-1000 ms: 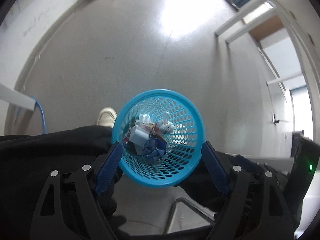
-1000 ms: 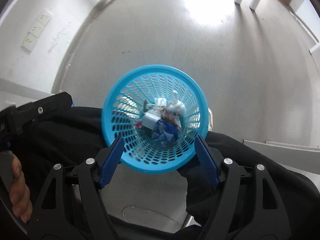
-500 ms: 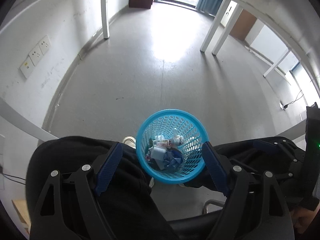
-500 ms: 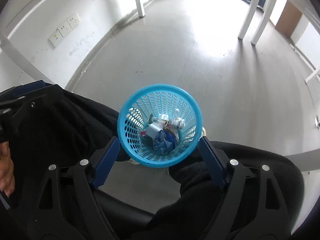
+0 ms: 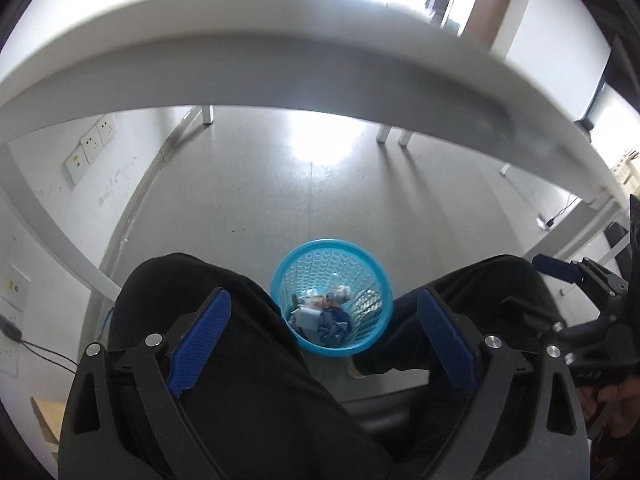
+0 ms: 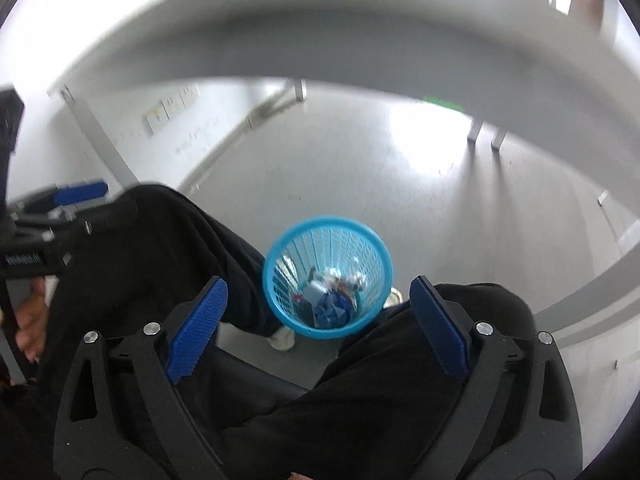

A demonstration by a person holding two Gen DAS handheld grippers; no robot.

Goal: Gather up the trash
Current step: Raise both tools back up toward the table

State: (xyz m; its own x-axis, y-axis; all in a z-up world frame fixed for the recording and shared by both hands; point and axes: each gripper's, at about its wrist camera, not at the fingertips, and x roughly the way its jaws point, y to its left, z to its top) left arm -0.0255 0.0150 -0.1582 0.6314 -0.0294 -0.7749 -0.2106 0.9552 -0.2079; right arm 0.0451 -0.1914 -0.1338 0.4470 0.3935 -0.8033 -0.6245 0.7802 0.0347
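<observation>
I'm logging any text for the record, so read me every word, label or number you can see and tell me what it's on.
Small white lettering on the left gripper's black body, at the left edge of the right wrist view: too blurred to read.
Packaging among the trash in the blue basket: any print is too small to read.
Wall sockets: no readable marking.
Nothing else carries text.

Upright blue basket [image 5: 332,300] of trash [image 5: 322,318]
</observation>
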